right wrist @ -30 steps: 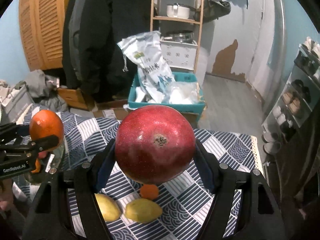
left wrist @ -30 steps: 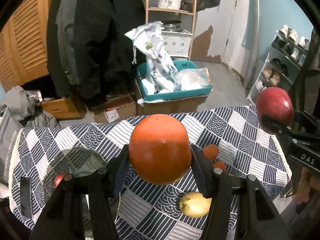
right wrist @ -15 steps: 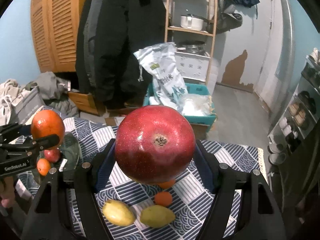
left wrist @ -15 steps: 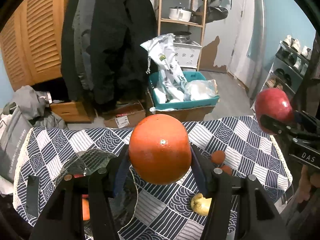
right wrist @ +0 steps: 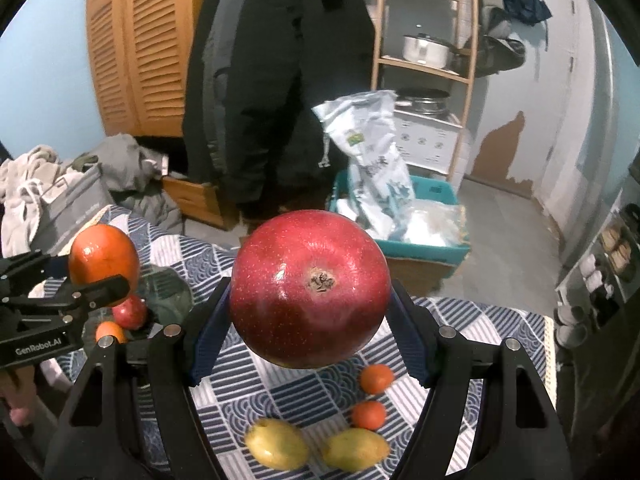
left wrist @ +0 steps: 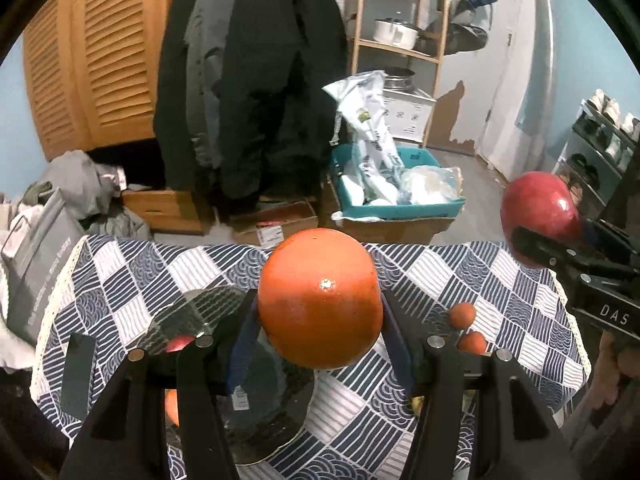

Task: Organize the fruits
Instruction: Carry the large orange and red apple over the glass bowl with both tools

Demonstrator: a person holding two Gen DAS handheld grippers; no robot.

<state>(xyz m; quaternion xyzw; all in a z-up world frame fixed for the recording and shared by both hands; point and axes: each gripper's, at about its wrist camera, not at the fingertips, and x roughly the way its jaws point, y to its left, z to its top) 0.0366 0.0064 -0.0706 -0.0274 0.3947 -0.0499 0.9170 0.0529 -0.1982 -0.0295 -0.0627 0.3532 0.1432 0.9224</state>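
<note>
I'm holding one big orange [left wrist: 319, 298] in the left gripper [left wrist: 316, 344] jaws and one pomegranate [right wrist: 310, 294] in the right gripper [right wrist: 310, 348] jaws, both above the desk [right wrist: 304, 394]. Two lemons [right wrist: 277, 449] and two tangerines [right wrist: 376, 378] are sitting near its front edge; the middle's lying open.

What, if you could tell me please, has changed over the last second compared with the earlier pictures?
Both claws have travelled leftward over the blue patterned tablecloth: the left claw with its large round orange now hangs over the clear glass bowl, and the two yellow lemons sit centrally under the right claw. Nothing was released; the big red pomegranate stays gripped.
</note>
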